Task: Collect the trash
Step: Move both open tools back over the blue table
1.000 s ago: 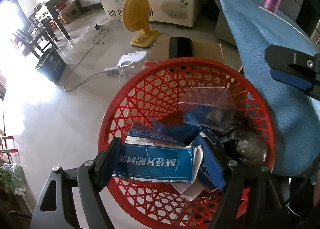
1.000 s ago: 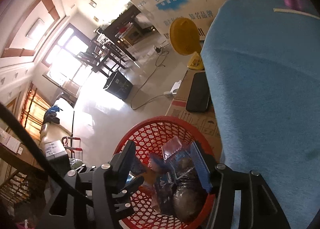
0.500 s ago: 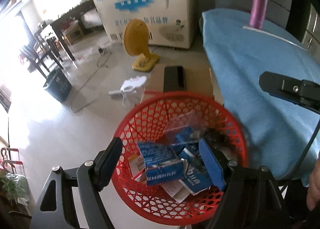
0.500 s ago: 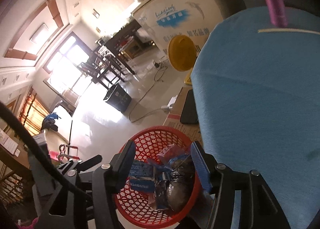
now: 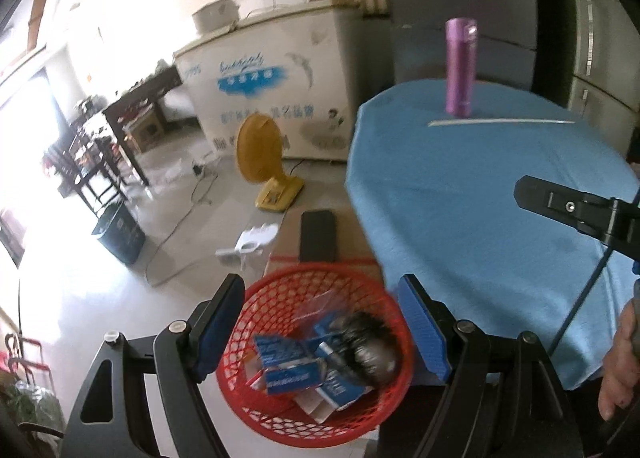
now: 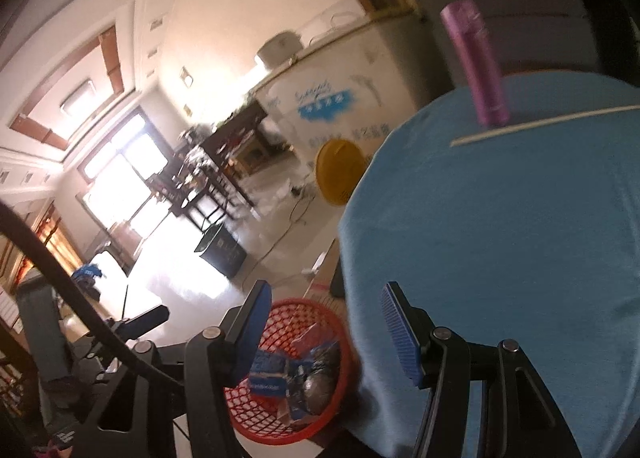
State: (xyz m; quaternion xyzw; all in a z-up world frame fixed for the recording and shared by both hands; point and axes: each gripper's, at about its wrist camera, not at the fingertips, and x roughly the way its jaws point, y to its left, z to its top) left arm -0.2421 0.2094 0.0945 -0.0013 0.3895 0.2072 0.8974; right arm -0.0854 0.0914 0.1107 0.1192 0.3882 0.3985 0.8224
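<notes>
So both grippers had come up and away from the red basket over the last second. A second ago the left wrist view was filled by it; now it sat small and low in frame, beside the table edge. I read that as the drop being done and the hands heading back for more.

Left gripper: jaws standing well apart, nothing between the pads, only the basket seen through the gap far below. Right gripper: jaws parted somewhat narrower, also holding nothing.

Trash was in the basket: blue-and-white cartons, a clear wrapper, a dark crumpled bag. Basket was on the floor, tucked against the hanging blue tablecloth.

On the table I saw only a purple bottle standing upright near the far edge and a thin pale strip lying just in front of it. The strip may be a straw or stick, too blurred to call. If it's trash, it's probably the last piece; nothing else showed on the cloth.

Room to move: tabletop was wide open between grippers and bottle. The right gripper's frame showed at the right of the left view, over the cloth, clear of the left one. Watch the bottle if going for the strip, as they're close. Floor past the basket had a yellow fan, a cable and a dark phone-like slab on cardboard.
</notes>
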